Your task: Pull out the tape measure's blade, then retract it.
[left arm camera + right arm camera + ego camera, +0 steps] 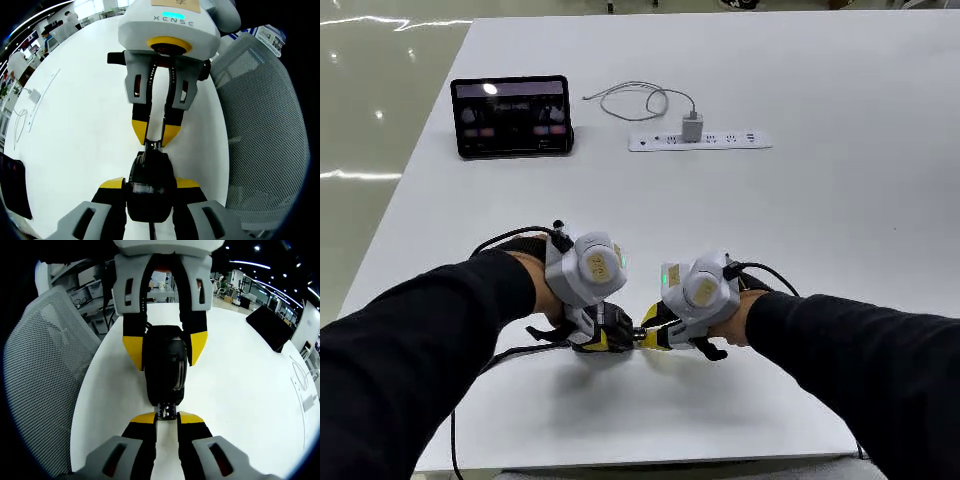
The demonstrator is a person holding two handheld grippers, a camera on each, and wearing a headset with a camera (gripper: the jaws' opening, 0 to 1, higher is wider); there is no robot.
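White laminate tabletop (820,250) stretches away under bright ceiling light, with a black tablet (512,116) propped at its far left, screen lit, and beside it a flat white power strip (720,141) carrying a white charger plug (692,127) whose thin grey cable (635,100) loops behind it. Near the front edge two black-sleeved arms bring both tools together, tip to tip. The left gripper (602,335) has its yellow-tipped jaws clamped on either side of a black, rounded tape measure (147,192), which is held just above the table between the two tools. The left gripper view shows the case seated deep between that gripper's own jaws (149,185). Facing it, the right gripper (655,338) has its jaws pinched together on the small metal end hook (166,411) of the blade, right at the mouth of the case. In the right gripper view its yellow tips (167,418) nearly meet around the hook. Hardly any blade shows between hook and case. A grey mesh office chair (265,125) stands just off the near edge of the table, below the grippers.
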